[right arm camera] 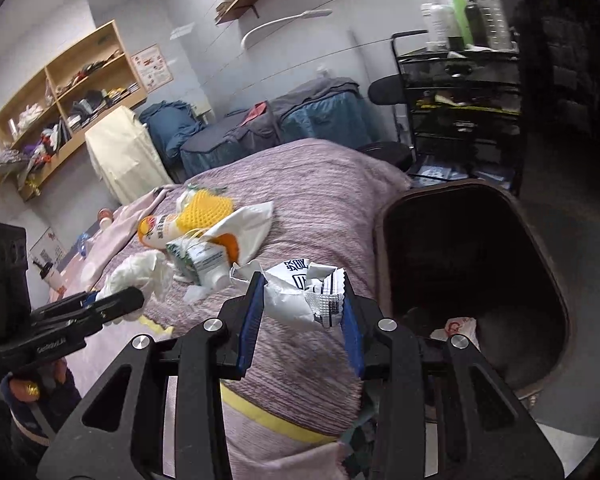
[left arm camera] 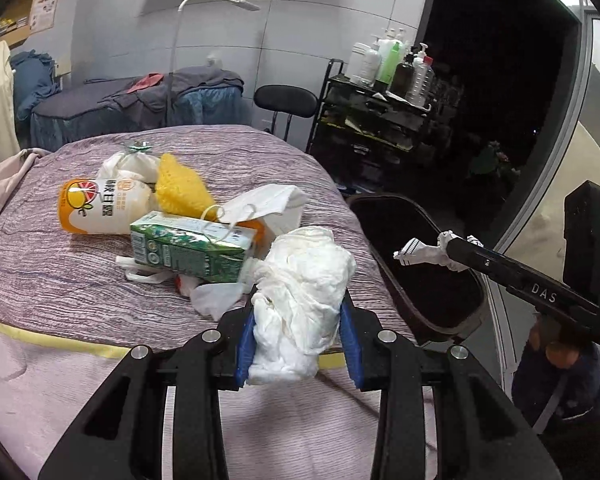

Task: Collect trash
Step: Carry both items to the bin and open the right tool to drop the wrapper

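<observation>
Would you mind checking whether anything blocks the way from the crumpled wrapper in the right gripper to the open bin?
Nothing visible does. The right gripper holds the crumpled wrapper beside the dark bin, whose mouth is open with no lid over it. The left gripper, holding a wad of tissue, is off to the side.

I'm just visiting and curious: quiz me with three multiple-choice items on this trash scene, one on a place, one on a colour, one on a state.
1. Where does the bin stand?
A. On the bed
B. On the floor beside the bed
C. On the shelf

2. What colour is the drink carton lying on the bed?
A. Green
B. Red
C. Black

3. What is the left gripper doing?
A. Hanging empty
B. Holding a bottle
C. Holding a white tissue wad

Answers:
1 B: the dark bin stands by the bed's edge.
2 A: the carton is green.
3 C: the left gripper clamps the tissue wad between its blue pads.
</observation>
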Demonstrator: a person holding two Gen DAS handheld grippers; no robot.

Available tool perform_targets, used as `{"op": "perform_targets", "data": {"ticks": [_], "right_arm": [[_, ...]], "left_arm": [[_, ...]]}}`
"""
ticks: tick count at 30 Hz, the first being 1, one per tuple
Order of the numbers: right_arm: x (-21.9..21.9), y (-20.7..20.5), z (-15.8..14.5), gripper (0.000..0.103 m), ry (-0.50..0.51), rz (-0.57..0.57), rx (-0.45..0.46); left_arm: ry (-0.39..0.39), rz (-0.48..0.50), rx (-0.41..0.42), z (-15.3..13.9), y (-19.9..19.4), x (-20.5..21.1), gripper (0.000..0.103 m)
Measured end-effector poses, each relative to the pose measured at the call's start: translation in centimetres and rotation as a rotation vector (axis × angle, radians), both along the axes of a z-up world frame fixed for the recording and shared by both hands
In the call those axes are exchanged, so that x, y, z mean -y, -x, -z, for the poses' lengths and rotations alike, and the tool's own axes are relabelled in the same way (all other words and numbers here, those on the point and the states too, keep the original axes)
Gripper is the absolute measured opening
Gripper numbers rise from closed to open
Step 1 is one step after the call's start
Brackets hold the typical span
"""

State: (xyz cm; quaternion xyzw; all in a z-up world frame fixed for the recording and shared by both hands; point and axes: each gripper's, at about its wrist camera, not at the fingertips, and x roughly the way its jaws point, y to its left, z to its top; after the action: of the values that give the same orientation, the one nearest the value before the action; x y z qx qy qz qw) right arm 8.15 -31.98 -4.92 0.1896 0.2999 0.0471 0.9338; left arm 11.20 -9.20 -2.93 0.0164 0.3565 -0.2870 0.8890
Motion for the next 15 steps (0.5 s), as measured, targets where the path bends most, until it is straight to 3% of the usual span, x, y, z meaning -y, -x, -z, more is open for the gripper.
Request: {"op": "perform_targets", "data": {"ticks": [9, 15], "right_arm": [[4.5, 1.9, 0.9, 0.037, 0.007, 0.151, -0.009], [6.4, 1.9, 3.0, 0.037, 0.068, 0.251, -0.049]], "left_arm": [[0.033, 0.14, -0.01, 0.0, 0.8, 6.0, 0.035], [0.033, 0.194, -0.021, 0.4, 1.0, 8.8, 0.035]]}}
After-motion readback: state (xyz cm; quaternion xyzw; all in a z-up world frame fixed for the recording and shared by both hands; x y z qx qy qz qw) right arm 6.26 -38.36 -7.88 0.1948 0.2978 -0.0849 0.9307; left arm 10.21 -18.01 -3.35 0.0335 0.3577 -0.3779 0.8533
